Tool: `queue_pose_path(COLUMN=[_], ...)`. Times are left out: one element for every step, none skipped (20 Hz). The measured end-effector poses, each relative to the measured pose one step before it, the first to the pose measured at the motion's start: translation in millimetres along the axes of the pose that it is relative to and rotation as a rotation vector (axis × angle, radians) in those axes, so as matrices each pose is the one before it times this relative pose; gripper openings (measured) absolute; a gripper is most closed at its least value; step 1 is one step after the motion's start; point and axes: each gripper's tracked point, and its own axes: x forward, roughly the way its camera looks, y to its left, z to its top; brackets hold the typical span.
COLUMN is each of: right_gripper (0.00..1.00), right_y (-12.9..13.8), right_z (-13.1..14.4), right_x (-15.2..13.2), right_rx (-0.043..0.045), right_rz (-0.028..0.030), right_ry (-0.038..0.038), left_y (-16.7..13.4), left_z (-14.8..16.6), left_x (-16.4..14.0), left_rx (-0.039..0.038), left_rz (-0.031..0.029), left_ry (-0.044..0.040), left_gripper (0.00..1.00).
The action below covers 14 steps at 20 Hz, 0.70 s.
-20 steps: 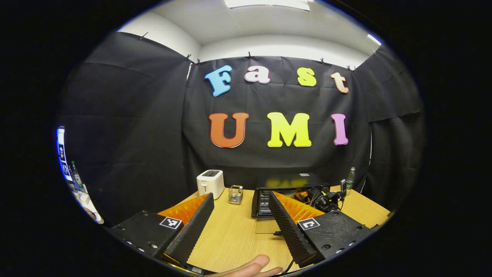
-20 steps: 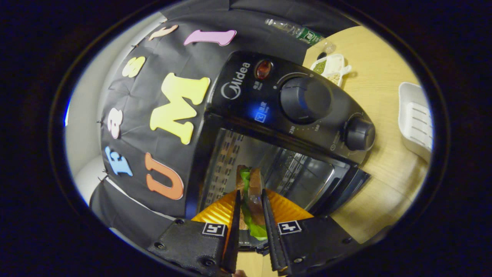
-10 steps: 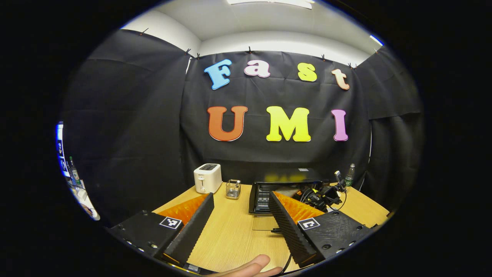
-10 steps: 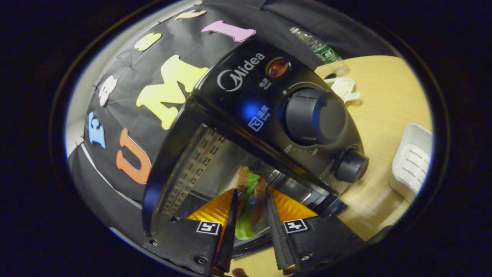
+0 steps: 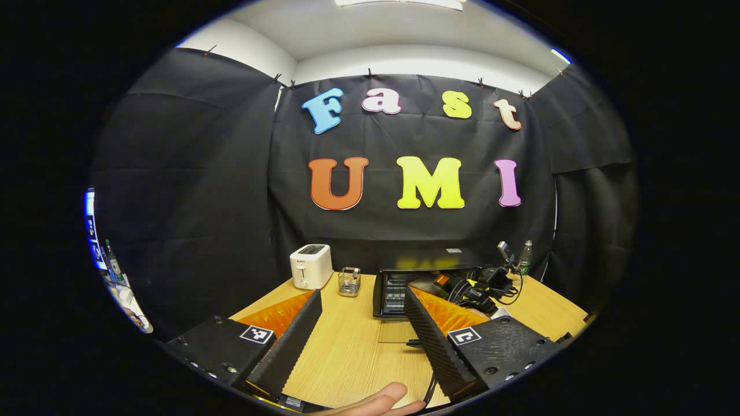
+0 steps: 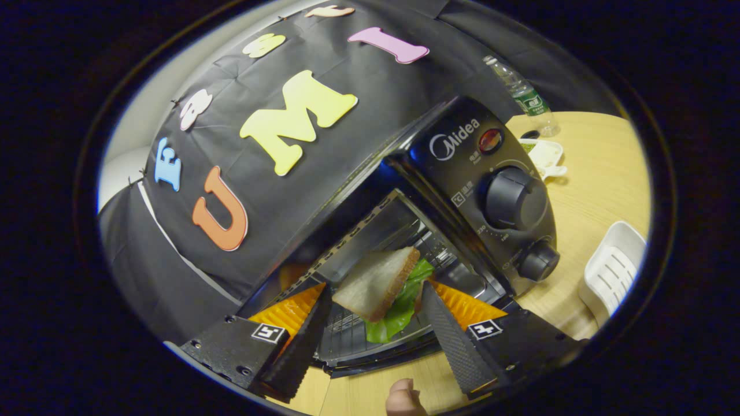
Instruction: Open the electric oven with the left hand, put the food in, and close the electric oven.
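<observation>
**Sandwich at the oven mouth, door still down**

The wooden table (image 5: 352, 352) spreads across the booth, and toward its far right side sits the black electric oven (image 6: 491, 173), its glass door (image 5: 398, 331) dropped flat toward the near edge. So the opening step looks done. Left of the oven stand a white toaster (image 5: 311, 266) and a small wire holder (image 5: 349, 281); to the oven's right lie a white slotted tray (image 6: 613, 268) and, farther back, a water bottle (image 6: 523, 95).

The right hand-held gripper (image 6: 374, 315) is up at the oven mouth with its fingers spread wide. The sandwich (image 6: 384, 283), bread and green lettuce, lies tilted between them over the oven's wire rack (image 6: 352, 335); I cannot tell whether it rests fully on the rack or leans on a finger, but the fingers do not pinch it.

The left hand-held gripper (image 5: 361, 335) hangs back over the near table, wide and empty, pointing toward the oven.

To my eye, the food is going in or just released. What is left: draw the right hand-held gripper clear, then lift the door shut.
</observation>
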Motion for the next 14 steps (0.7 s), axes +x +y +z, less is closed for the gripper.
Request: queue_pose_path(right_gripper=[0.99, 0.92, 0.92, 0.92, 0.92, 0.92, 0.92, 0.92, 0.92, 0.92, 0.92, 0.92, 0.92, 0.92], right_y=[2.18, 5.02, 4.18, 3.25, 4.23, 4.56, 4.97, 3.18, 2.71, 5.24, 4.77, 5.89, 5.6, 6.48], right_z=[-3.81, -1.91, -1.03, -1.49, -0.29, -1.01, -0.8, 0.01, 2.46, 2.87, 3.69, 4.77, 9.03, 8.39], right_x=[-5.29, -6.01, -5.52, -6.33, -6.59, -7.21, -8.07, -8.82, -9.39, -10.09, -10.43, -12.96, -11.5, -10.31], right_rx=[-0.00765, -0.00715, -0.01501, -0.01707, -0.01487, -0.01266, -0.01793, -0.02159, -0.02059, -0.02627, -0.02887, -0.03113, -0.01713, -0.00121], right_rz=[0.00491, 0.01028, 0.00723, 0.00399, 0.00857, 0.00927, 0.01408, 0.00242, 0.00925, 0.02, 0.0191, 0.02289, 0.02698, 0.02557], right_ry=[0.00885, 0.00205, -0.00136, -0.00492, -0.00624, -0.00598, 0.00002, -0.00792, -0.01136, -0.01595, -0.01457, -0.01679, -0.02818, -0.01457], left_y=[0.45, -0.31, -1.35, -0.96, 0.63, 0.16, -0.59, -0.55, -1.01, -0.98, -1.74, -3.09, -3.5, -1.15], left_z=[0.29, -0.5, -0.79, -1.12, -1.85, -1.62, -1.19, -3.5, -3.69, -4.3, -3.27, -5.66, -7.33, -6.99], left_x=[-0.2, -0.11, 0.19, 0.24, 1.52, 1.43, 2.81, 2.16, 3.02, 4.91, 4.92, 5.77, 6.06, 5.42], left_rx=[-0.00461, -0.00355, -0.00208, -0.00004, 0.00082, 0.00305, 0.00587, 0.00609, 0.00384, 0.00233, -0.00327, -0.00837, -0.01118, -0.01287], left_rz=[0.0018, 0.00065, 0.00007, -0.00042, 0.00194, 0.00392, 0.00313, 0.00198, -0.00034, -0.00084, -0.00277, -0.00705, -0.01285, -0.0108], left_ry=[0.00235, 0.00149, 0.00108, 0.00275, 0.00367, 0.00264, 0.00244, 0.0057, 0.00727, 0.00854, 0.00907, 0.01831, 0.02555, 0.02024], left_gripper=[0.94, 0.94, 0.94, 0.94, 0.94, 0.94, 0.94, 0.94, 0.94, 0.94, 0.94, 0.94, 0.94, 0.94])
